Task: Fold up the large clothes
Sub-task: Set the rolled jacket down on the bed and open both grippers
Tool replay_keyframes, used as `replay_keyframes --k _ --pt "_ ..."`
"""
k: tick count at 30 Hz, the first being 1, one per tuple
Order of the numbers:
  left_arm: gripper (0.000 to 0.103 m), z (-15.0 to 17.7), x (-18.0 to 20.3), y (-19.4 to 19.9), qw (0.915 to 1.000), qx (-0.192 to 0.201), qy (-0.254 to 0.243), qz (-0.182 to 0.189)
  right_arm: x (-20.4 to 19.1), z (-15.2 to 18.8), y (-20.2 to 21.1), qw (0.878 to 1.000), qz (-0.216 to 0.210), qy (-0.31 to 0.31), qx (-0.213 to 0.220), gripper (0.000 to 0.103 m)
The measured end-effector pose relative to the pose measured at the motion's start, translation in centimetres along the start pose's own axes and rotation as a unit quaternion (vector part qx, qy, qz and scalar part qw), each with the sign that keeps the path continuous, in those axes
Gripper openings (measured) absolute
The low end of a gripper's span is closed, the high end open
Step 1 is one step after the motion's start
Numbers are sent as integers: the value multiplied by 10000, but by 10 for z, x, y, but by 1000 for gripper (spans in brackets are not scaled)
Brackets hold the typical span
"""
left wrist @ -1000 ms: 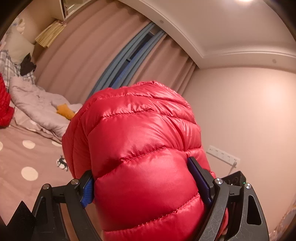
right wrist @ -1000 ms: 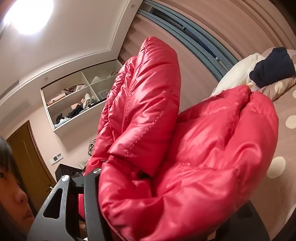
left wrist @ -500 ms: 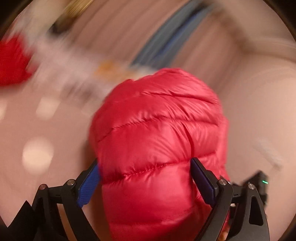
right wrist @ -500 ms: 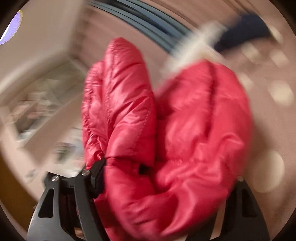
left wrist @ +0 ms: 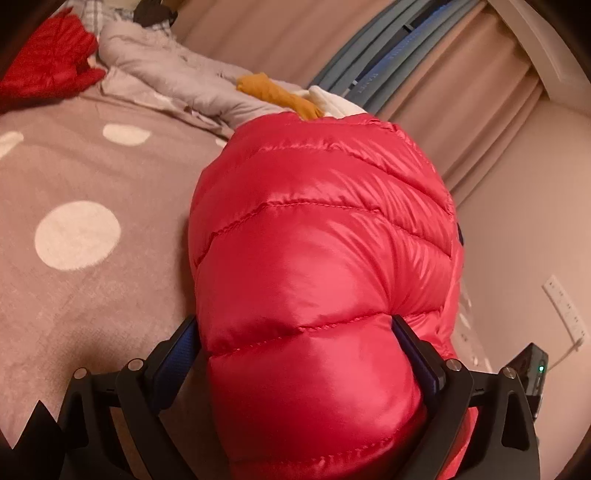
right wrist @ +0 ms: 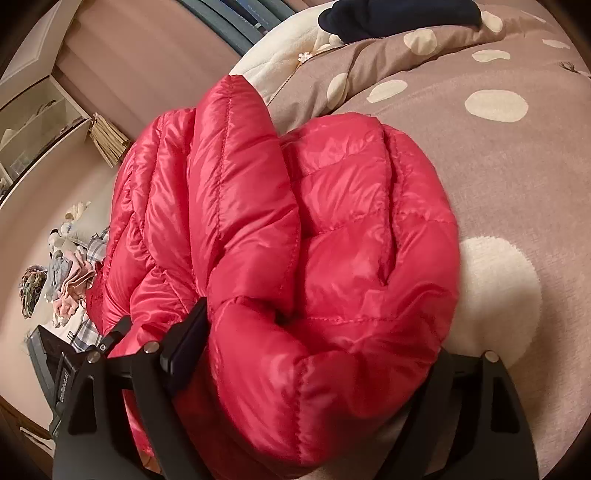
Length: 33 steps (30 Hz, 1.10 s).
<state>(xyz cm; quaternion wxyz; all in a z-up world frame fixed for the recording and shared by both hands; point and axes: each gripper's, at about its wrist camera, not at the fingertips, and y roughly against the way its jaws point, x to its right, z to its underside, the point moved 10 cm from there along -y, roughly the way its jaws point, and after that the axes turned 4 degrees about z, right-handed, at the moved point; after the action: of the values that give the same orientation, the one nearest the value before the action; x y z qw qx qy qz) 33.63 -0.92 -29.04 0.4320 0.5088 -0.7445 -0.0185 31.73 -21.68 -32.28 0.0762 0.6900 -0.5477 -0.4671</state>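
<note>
Both grippers pinch thick folds of the red down jacket (left wrist: pixel 321 258). The left gripper (left wrist: pixel 295 343) has its blue pads pressed into a quilted bulge from either side; the right gripper (right wrist: pixel 306 354) clamps a bunched double fold, its right finger hidden under fabric. A second ago both cameras pointed up at ceiling and curtain — now they tilt down, and the jacket hangs just above the dotted bedspread (left wrist: pixel 92 177). Far left in the left view lie more red fabric (left wrist: pixel 48 70), a grey quilt (left wrist: pixel 173 77) and a mustard garment (left wrist: pixel 277 92); the right view's far edge shows a dark garment (right wrist: pixel 402 14).
</note>
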Motion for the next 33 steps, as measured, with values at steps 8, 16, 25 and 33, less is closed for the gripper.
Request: replay_keyframes --k 8,16,25,33 --pt "100 0 5 2 9997 3 -79 -230 2 -6 -5 9999 162 -33 -45 92" --pt "100 -17 20 53 9859 403 -590 -1514 4 -21 45 9861 1577 527 74 103" --pt "100 -36 57 143 9688 1281 -864 -1938 -62 -35 144 9837 1049 1062 1003 102" --pt "100 -38 80 190 9672 1662 -794 -1751 -88 -24 198 9739 997 1431 1450 102"
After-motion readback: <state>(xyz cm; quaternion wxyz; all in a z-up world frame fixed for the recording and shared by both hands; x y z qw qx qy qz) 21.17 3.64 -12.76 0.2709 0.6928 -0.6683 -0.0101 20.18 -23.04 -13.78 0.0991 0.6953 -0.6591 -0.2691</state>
